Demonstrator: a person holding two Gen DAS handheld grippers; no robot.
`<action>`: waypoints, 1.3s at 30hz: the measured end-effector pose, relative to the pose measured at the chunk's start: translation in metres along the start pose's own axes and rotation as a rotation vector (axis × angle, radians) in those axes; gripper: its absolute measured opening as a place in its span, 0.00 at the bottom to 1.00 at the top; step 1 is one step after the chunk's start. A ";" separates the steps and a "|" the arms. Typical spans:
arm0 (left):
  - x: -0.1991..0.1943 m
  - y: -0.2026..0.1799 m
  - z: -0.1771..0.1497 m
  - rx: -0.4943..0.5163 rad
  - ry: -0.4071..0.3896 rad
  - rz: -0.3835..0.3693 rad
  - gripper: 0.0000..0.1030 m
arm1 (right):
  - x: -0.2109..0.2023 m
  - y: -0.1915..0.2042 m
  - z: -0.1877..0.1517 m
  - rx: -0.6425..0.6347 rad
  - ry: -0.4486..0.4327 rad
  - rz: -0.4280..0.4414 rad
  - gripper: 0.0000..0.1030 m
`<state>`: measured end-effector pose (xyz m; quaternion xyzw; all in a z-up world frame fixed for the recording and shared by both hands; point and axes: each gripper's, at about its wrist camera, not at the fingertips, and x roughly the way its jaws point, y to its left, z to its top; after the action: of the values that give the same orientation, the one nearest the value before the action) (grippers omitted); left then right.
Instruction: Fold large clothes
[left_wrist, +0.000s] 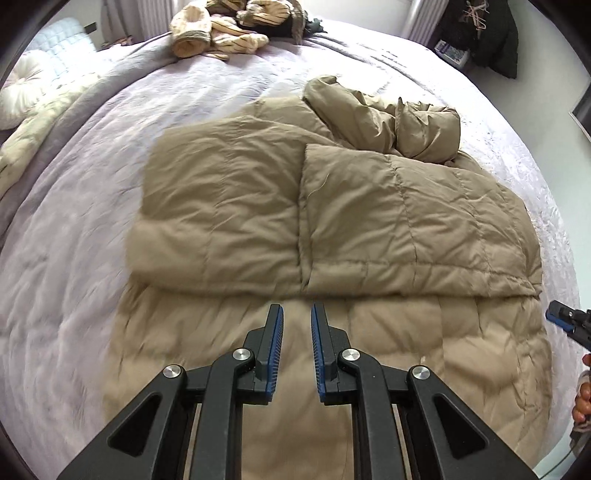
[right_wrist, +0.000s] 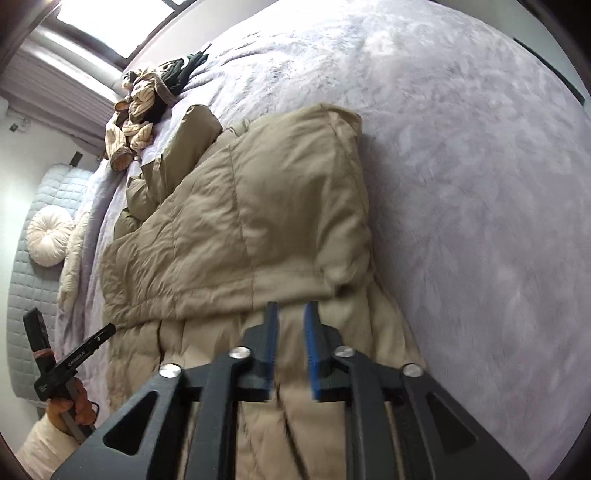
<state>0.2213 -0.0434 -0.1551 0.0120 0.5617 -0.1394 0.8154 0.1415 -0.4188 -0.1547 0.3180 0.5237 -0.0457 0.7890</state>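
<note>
A tan quilted down coat (left_wrist: 280, 206) lies spread on a bed covered with a pale lilac bedspread (left_wrist: 74, 277). The coat's far part is folded back toward the near side, so that a double layer with a straight folded edge (left_wrist: 369, 291) crosses the garment from left to right; the single lower layer (left_wrist: 424, 362) extends nearer the cameras. A bunched sleeve or hood (left_wrist: 399, 118) rests at the far right of the folded part.

The left gripper (left_wrist: 297, 317) points steeply down over the lower layer, just near of the folded edge. Its blue-padded jaws stand slightly apart, with nothing between them and no fabric pinched. The right gripper (right_wrist: 291, 314) hovers likewise over the coat near the folded edge, its jaws parted by a narrow gap and empty; this view is blurred. In the left wrist view the tip of the right gripper (left_wrist: 565, 317) shows at the right margin; in the right wrist view the left gripper (right_wrist: 110, 328) appears at the lower left, carried by a hand (right_wrist: 70, 406) with a cream sleeve (right_wrist: 40, 443).

At the far edge of the bed lies a heap of striped cream garments (left_wrist: 214, 37) beside a dark item (left_wrist: 291, 26). A round white cushion (right_wrist: 50, 240) and a quilted headboard (right_wrist: 22, 280) stand at the left.
</note>
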 end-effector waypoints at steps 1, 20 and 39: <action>-0.002 0.002 -0.003 -0.006 0.004 0.008 0.58 | -0.003 -0.001 -0.005 0.010 0.005 0.001 0.47; -0.068 -0.007 -0.079 -0.057 0.079 0.111 1.00 | -0.056 0.008 -0.066 0.075 0.018 0.054 1.00; -0.098 0.045 -0.155 -0.053 0.186 0.042 1.00 | -0.062 0.025 -0.177 0.329 0.167 0.149 1.00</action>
<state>0.0585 0.0486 -0.1281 0.0152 0.6382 -0.1057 0.7624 -0.0178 -0.3179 -0.1342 0.4831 0.5480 -0.0457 0.6814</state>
